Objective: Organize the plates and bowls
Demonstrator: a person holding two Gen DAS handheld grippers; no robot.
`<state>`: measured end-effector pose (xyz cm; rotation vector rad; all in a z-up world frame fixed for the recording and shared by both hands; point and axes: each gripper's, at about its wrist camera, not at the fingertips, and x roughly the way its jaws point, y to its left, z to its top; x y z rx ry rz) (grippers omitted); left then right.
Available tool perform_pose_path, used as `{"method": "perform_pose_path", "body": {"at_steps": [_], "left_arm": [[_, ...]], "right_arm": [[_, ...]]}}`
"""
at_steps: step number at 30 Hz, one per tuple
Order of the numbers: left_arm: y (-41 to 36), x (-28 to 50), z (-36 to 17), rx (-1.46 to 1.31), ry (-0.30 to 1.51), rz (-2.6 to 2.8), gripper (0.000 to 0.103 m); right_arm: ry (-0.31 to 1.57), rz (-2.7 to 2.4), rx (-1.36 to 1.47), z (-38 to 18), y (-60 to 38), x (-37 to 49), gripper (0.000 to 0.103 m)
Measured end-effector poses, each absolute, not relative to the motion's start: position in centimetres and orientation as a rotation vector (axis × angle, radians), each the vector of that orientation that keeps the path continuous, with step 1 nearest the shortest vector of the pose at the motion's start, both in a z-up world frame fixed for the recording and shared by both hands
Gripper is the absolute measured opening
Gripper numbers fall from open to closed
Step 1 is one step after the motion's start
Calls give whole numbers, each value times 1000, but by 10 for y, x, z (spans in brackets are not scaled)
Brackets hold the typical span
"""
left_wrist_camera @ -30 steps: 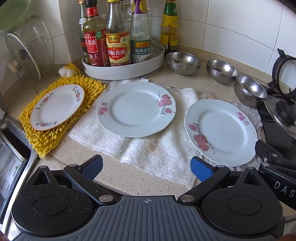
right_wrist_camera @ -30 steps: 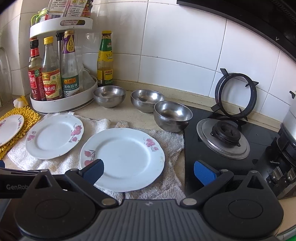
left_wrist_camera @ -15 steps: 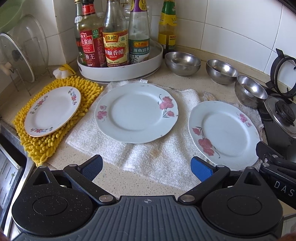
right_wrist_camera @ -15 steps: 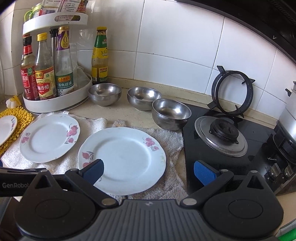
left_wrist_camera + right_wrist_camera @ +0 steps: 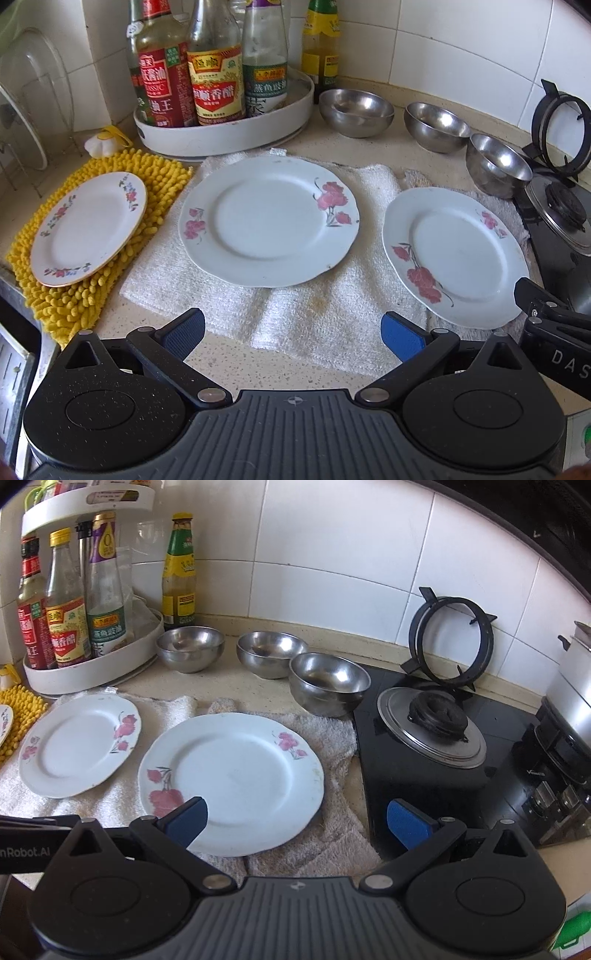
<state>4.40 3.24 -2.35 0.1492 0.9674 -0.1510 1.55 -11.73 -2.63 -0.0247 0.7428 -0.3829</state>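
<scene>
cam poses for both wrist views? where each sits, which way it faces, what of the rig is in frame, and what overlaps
Left wrist: on the left gripper, low over the counter's near edge, facing the small plate, middle plate and sauce bottles; own open fingers show, right gripper's body at right edge.
Right wrist: on the right gripper, facing the right plate, steel bowls and stove; own open fingers show.
Shared: all three plates, bowls, bottles, white towel.

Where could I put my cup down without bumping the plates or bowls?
There is bare towel in front, between the middle plate and the right plate, and bare counter just before it. The back is crowded: three steel bowls stand close together beside the bottle rack, and the stove fills the right.
</scene>
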Motion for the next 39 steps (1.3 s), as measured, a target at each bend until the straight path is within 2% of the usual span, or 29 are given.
{"method": "perform_pose_path", "body": {"at_steps": [23, 26, 28, 33, 39], "left_arm": [[-16, 76, -51, 204, 992, -286, 103], [-21, 81, -54, 210, 999, -280, 102], [-26, 82, -54, 207, 1002, -291, 101], [-34, 89, -60, 204, 1024, -317, 96], [-42, 95, -62, 214, 1020, -303, 96]], "right_arm": [[825, -202, -5, -62, -179, 70, 101], [853, -149, 59, -70, -188, 77, 93], [866, -117, 104, -74, -193, 81, 82], [881, -77, 142, -80, -198, 89, 80], [906, -42, 156, -84, -204, 97, 77]]}}
